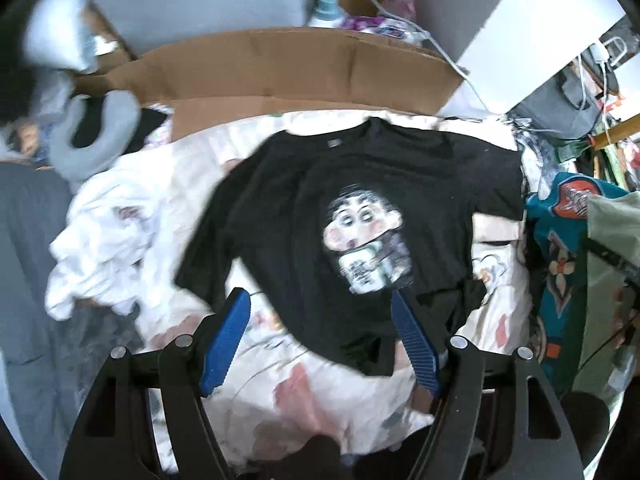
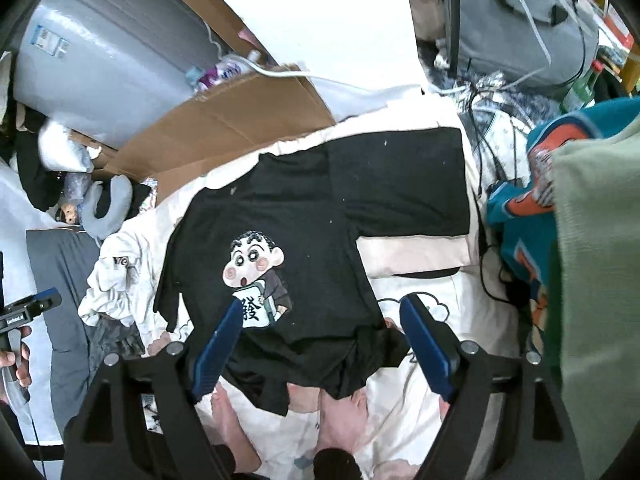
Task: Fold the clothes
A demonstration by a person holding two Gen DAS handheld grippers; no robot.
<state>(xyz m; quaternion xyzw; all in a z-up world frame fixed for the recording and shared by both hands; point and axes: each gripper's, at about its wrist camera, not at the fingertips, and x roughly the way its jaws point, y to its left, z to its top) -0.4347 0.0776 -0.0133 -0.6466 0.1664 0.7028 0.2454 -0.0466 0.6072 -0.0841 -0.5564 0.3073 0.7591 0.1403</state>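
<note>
A pale, cream-coloured printed bedsheet [image 2: 420,408] covers the bed. Behind it a flattened brown cardboard sheet [image 1: 288,68] leans against a white wall [image 2: 320,12]. A large silver-grey hard-shell suitcase [image 2: 108,52] stands in the far corner, with a grey U-shaped neck pillow [image 2: 106,210] below it. A grey fabric backpack [image 2: 520,28] sits among tangled cables. The daylight is soft and bluish.

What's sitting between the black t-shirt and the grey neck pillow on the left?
A crumpled white garment lies between the black t-shirt and the grey neck pillow, on the pale printed bedsheet. The right wrist view shows it sharpest.
</note>
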